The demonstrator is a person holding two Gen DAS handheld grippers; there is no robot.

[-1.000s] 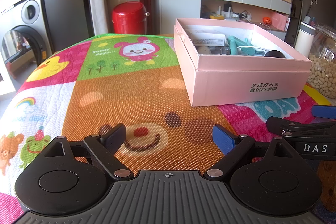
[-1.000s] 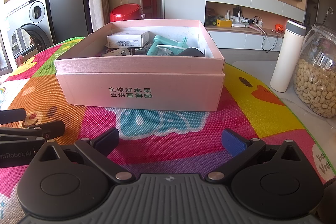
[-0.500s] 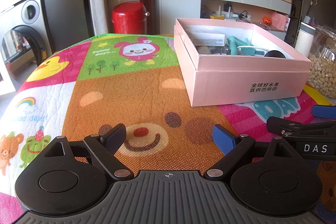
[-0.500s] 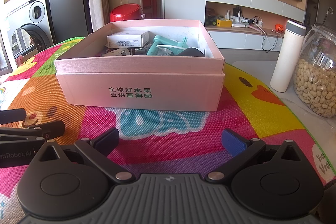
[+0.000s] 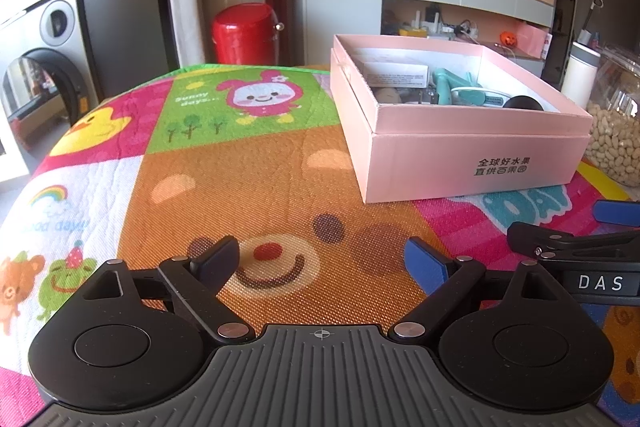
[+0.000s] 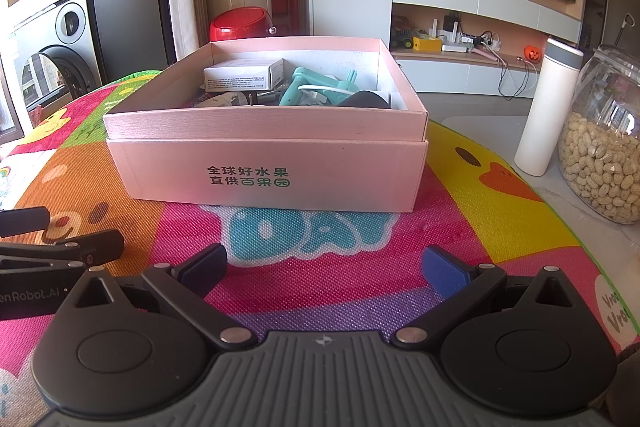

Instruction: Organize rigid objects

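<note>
Both grippers sit low on the mat [image 6: 460,195], jaws spread wide, nothing held. Pink box [image 6: 272,163] lies straight ahead of the right gripper [image 6: 324,269], long side facing it; for the left gripper [image 5: 320,261] it's ahead and off to the right. Right one's nearer, I'd say. Stuff's already inside: white carton [image 6: 240,75], teal item [image 6: 316,89].

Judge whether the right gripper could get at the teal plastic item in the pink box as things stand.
Probably yes. The right gripper is open and empty, facing the pink box, which has no lid; the teal item lies near the top, so reaching over the front wall looks feasible.
</note>
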